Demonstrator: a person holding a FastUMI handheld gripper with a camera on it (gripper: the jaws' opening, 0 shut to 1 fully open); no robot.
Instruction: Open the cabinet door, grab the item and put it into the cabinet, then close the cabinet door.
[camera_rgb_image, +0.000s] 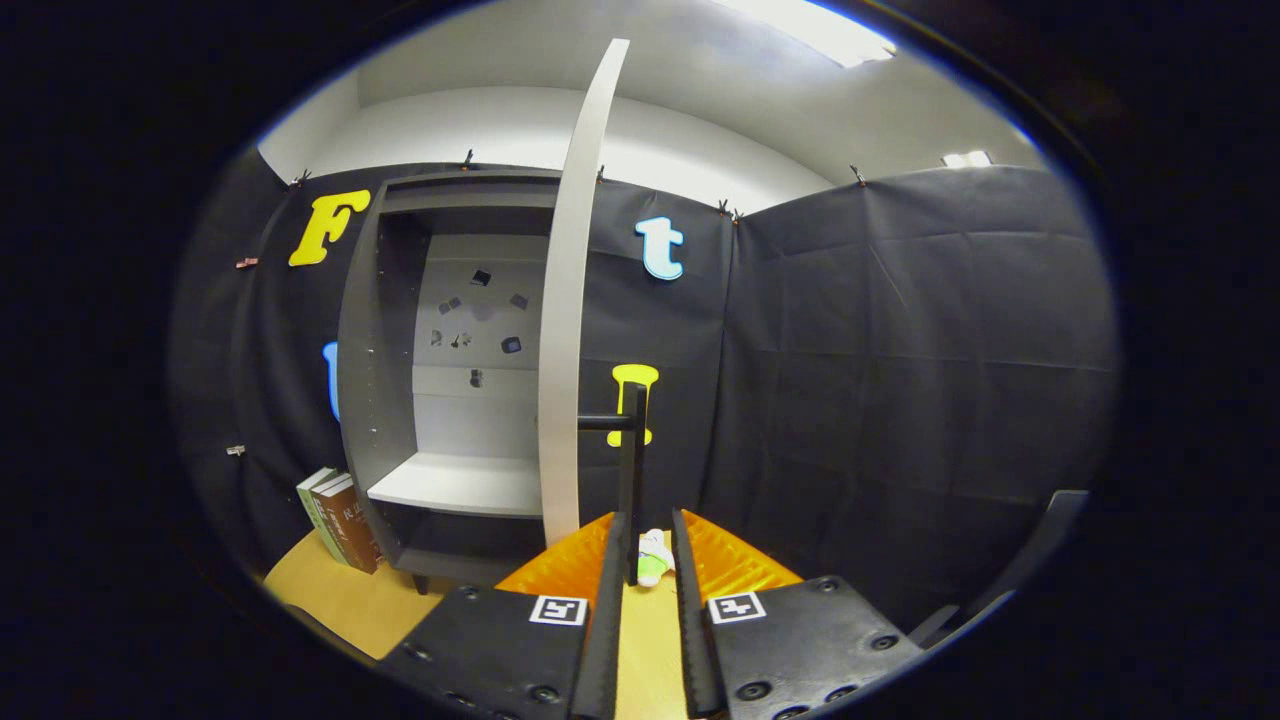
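**Fingers around the door handle**

The gripper (648, 540) has its fingers slightly apart either side of the handle (631, 470) of the open door (570, 330). A small item (653, 560) lies on the table (350, 600) just beyond. Further off stand the cabinet (390, 400) and books (338, 518).

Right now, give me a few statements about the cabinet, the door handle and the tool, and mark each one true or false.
1. The cabinet door stands open. True.
2. The tool is shut on the green and white item. False: that item lies on the table beyond the fingers.
3. The black handle sits between the tool's fingers. True.
4. Books stand on the cabinet shelf. False: they stand on the table beside the cabinet.
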